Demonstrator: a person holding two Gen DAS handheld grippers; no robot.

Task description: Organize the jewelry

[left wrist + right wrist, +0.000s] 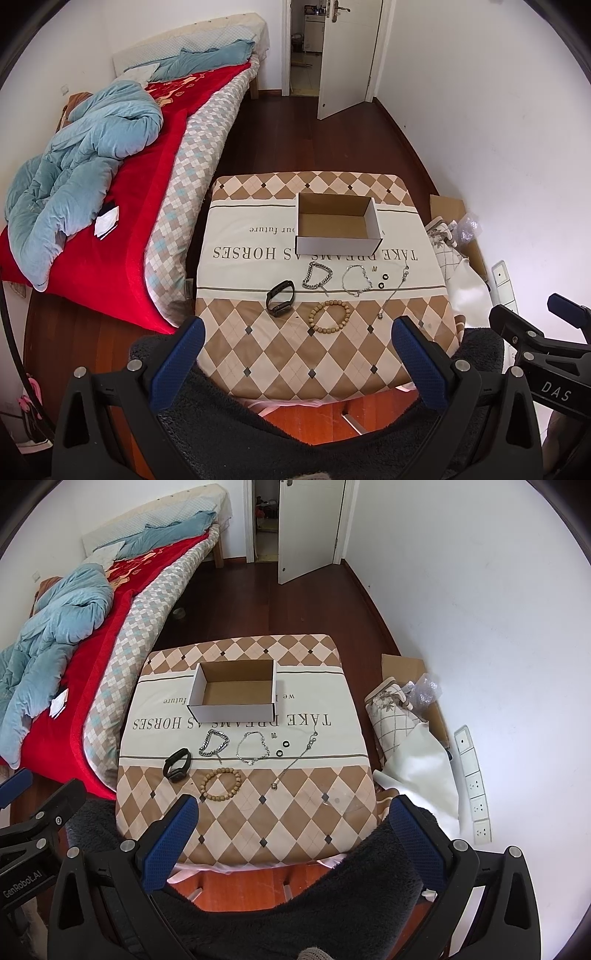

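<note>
I hold my left tool [297, 354] with its blue fingers spread wide and nothing between them, hanging over the near edge of the bench [258, 354], which is covered in a cloth of brown and cream diamonds. My right tool [291, 832] is just as wide and just as empty, held beside the left one at the same near edge. The jewelry lies loose on the cloth in front of me: a black wristband [280, 298] furthest left, a wooden bead bracelet [331, 316] nearest my tools, a heavy silver chain bracelet [317, 276] and a finer silver bracelet [356, 279] behind it, two small black rings [383, 280] just beside that, and a long thin necklace [394, 291] trailing down the right side. Behind all of it, toward the far side of the bench, stands an open cardboard box [338, 245] with a bare brown floor. A bed [110, 258] with a red blanket runs along the left.
</note>
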